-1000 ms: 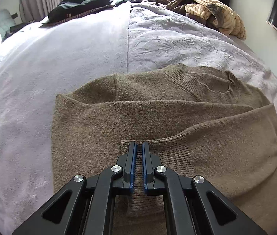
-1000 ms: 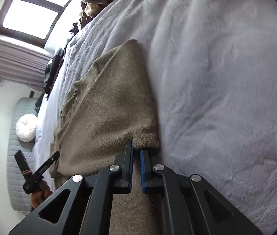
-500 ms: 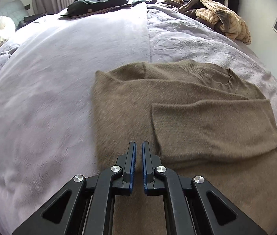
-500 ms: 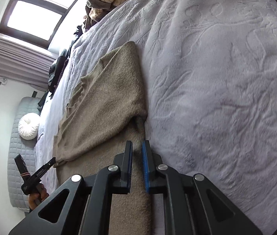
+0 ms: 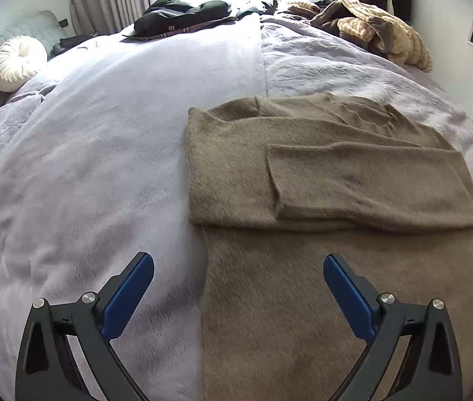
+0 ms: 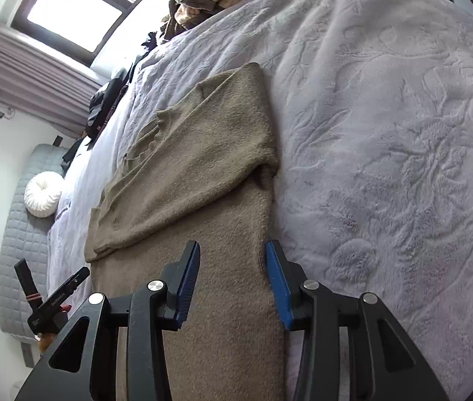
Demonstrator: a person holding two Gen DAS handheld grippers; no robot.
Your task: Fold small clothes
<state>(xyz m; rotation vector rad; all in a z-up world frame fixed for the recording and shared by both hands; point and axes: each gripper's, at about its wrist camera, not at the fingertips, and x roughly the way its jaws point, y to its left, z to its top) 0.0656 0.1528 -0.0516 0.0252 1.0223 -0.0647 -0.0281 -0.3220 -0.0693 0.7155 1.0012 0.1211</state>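
The left hand-held gripper (image 5: 236,282) hangs wide open over the brown knitted sweater (image 5: 320,180); the right hand-held gripper (image 6: 233,279) gapes over its edge, gripping nothing. The sweater lies flat, sleeves folded across, on the lilac plush bed (image 5: 86,153).

The brown sweater (image 5: 320,200) runs off the bottom edge — its hem unseen — in both wrist views.

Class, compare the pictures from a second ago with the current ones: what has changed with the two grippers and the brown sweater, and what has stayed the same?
Both grippers let go: the left gripper and the right gripper, shut on cloth a second ago, now stand open and drawn back toward the hem. The brown sweater lies with its sleeves folded across the chest. The bed cover stays as before.
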